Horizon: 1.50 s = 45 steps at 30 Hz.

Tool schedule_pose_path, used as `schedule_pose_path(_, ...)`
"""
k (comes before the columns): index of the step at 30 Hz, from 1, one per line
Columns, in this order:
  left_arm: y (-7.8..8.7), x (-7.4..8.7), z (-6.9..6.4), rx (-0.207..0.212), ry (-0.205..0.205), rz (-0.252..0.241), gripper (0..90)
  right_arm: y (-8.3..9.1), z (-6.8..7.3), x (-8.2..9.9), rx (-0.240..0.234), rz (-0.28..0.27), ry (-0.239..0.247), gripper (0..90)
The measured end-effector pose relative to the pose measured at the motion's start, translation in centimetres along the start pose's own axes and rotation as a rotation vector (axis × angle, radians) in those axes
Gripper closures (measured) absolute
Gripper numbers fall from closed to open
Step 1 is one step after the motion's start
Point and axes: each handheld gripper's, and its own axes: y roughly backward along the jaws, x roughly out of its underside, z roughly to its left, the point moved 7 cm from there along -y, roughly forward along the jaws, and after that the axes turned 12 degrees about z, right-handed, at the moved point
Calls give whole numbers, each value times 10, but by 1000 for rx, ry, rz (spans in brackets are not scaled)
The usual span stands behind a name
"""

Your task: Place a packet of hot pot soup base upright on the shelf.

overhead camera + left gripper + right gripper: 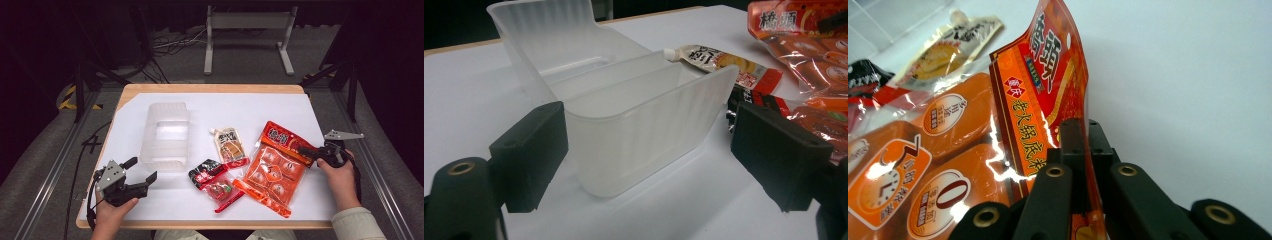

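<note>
Our right gripper [1082, 145] is clenched on the top edge of the large orange-and-red plastic pouch of soup base [274, 165], its jaws pinching the flat red header strip so that this end lifts and curls upward in the right gripper view. The rest of the pouch lies on the white table sheet [300, 110] toward its right side, with its lower end close to the near edge.

We judge the pouch to be floppy film around several firm blocks: fairly heavy for a packet, with the weight sitting low and away from our hold. The glossy film looks slippery, and a thin header gives little to bite on, so the pouch will probably sag and swing when raised. A deeper hold on the sealed header, near its middle, seems safest to us; squeezing the blocks themselves would risk splitting the film.

Farther out, a small beige spouted sauce sachet [230, 144] lies just left of the pouch, and a black-and-red snack packet [214, 181] lies near it.

Our left gripper [649, 150] stands released, its jaws spread on either side of the near end of the translucent white plastic bin [624, 115] without touching it.
</note>
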Motion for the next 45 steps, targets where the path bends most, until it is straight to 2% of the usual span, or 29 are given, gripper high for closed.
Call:
schedule_pose_path(11,4,-5,-5,9,-5,-7,152,30,10,-15,-2,-87,3,900)
schedule_pose_path(15,5,-6,-6,12,-10,-8,152,40,19,-22,3,-114,26,900)
schedule_pose_path(22,5,-8,-7,14,-13,-10,153,62,40,-37,1,-162,81,900)
schedule_pose_path(26,7,-10,-8,24,-2,-16,151,72,51,-44,-8,-186,101,900)
schedule_pose_path(32,9,-14,-7,11,-11,-30,155,89,74,-54,-12,-215,157,900)
schedule_pose_path(35,10,-16,-8,10,-14,-34,148,93,81,-57,-27,-227,175,900)
schedule_pose_path(36,12,-19,-9,10,-18,-42,141,98,90,-59,-44,-233,199,900)
schedule_pose_path(38,13,-22,-10,13,-18,-50,136,102,99,-62,-60,-241,223,900)
schedule_pose_path(40,14,-24,-11,19,-24,-56,144,104,104,-64,-66,-244,237,900)
schedule_pose_path(41,16,-25,-12,23,-25,-66,176,106,109,-65,-73,-248,248,900)
schedule_pose_path(45,18,-30,-14,27,-8,-81,186,112,129,-72,-103,-261,299,900)
